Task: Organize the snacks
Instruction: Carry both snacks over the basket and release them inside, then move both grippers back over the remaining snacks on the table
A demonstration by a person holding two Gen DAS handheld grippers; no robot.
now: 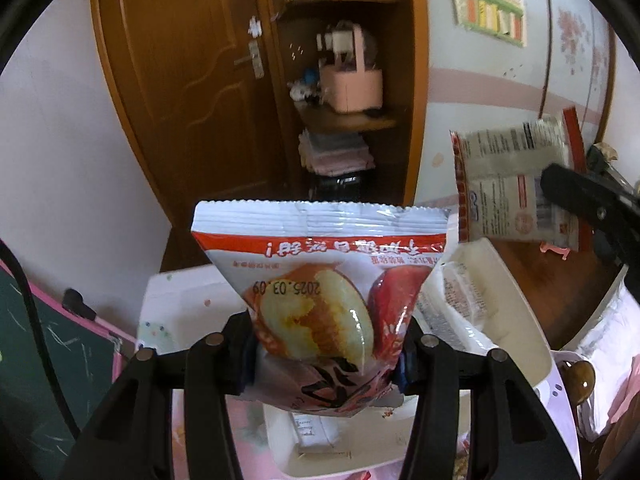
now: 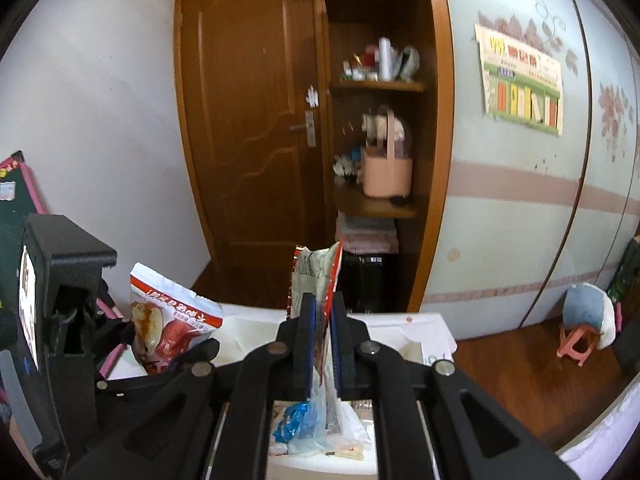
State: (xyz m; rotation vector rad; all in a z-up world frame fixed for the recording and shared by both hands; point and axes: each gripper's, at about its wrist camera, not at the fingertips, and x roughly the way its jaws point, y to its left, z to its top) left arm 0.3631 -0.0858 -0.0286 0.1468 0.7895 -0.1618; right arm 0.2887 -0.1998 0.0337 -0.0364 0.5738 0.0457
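**Two snack packets held above a white bin**

Between the pads of the left gripper (image 1: pixel 326 354), nearest the left wrist camera, a red-and-white snack bag (image 1: pixel 320 280) printed with cut apples stands upright, its print upside down and its crimped top edge uppermost. Both pads press on the lower part of the bag, so the gripper is clenched on it. Below and just behind the bag lies a white storage bin (image 1: pixel 516 320), with flat wrapped snack packets (image 1: pixel 460 300) leaning against its inner right wall and a pale polka-dot sheet (image 1: pixel 168 320) at its left rim.

At the right edge of the same view, the right gripper (image 1: pixel 560 196) holds a grey-and-white packet with red edges (image 1: pixel 512 184) in the air, beyond the bin's right rim. The right wrist view shows this packet (image 2: pixel 316 280) edge-on, pinched between nearly closed pads; the gripper (image 2: pixel 323 344) is clamped on it. Under those jaws, inside the bin (image 2: pixel 400 332), lie a blue wrapper (image 2: pixel 292 424) and clear wrappers. The apple-print bag (image 2: pixel 168 316) and the left gripper's black body (image 2: pixel 64 312) appear at the left of this view, near the bin's left rim.

Farther off, a wooden floor (image 2: pixel 520 360) carries a small pink stool (image 2: pixel 576 344). Against the far wall stand a brown door (image 2: pixel 248 120) and open corner shelves holding a pink basket (image 2: pixel 386 172), folded towels (image 2: pixel 368 236) and small bottles (image 2: pixel 380 64). A colour chart (image 2: pixel 520 88) hangs on the pale wardrobe panel (image 2: pixel 500 240).
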